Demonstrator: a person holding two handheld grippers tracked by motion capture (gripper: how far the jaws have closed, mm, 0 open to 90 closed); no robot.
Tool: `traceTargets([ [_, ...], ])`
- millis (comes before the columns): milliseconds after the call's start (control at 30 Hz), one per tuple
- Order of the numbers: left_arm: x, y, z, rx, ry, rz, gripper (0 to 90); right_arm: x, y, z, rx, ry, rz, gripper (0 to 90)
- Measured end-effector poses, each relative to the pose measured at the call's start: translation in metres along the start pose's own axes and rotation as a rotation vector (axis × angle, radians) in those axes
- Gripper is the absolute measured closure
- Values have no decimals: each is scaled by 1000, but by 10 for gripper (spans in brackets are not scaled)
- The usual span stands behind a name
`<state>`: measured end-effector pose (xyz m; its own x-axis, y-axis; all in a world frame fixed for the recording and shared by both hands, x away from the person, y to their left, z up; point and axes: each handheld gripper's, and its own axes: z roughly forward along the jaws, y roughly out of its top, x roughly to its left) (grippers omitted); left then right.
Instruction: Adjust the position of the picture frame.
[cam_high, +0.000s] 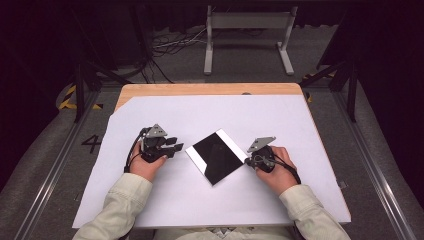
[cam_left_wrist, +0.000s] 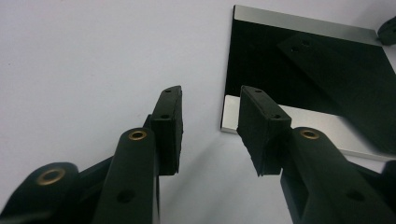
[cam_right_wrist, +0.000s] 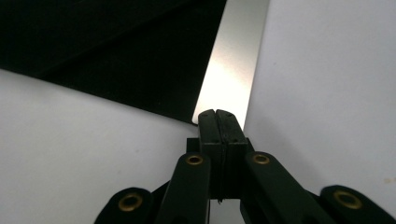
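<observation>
Just one black panel lies between two tools: left tool, right tool.

Light fell evenly on the white surface, while the room beyond it stayed dark. The black panel ahead of the right hand-held gripper threw a bright glare off its silver strip. Soft shadows lay under the left hand-held gripper. Close up, the jaws looked slightly blurred and grainy.

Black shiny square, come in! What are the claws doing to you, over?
Left claw open at black shiny square's corner. Right claw shut at opposite silver edge, grip unclear. Square flat on white sheet.
</observation>
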<state>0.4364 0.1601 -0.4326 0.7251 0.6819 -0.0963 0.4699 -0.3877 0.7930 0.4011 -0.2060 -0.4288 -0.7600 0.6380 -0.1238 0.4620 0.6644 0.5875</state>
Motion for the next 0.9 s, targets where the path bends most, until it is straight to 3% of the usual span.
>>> traceTargets([
  [100, 2, 0, 3, -3, 21, -7, 643, -1, 2, 2, -6, -14, 2, 900],
  [233, 5, 1, 11, 15, 50, 8, 729, -4, -2, -2, -31, 2, 24, 900],
  [400, 8, 1, 21, 47, 57, 2, 847, -12, -9, -20, -67, 3, 57, 900],
  [567, 8, 3, 29, 72, 58, 7, 896, -21, -20, -37, -92, -9, 96, 900],
  [867, 2, 8, 37, 143, -32, 52, 900, -29, -30, -56, -121, -27, 135, 900],
  [900, -1, 9, 37, 156, -15, 70, 900, -30, -30, -57, -122, -27, 138, 900],
])
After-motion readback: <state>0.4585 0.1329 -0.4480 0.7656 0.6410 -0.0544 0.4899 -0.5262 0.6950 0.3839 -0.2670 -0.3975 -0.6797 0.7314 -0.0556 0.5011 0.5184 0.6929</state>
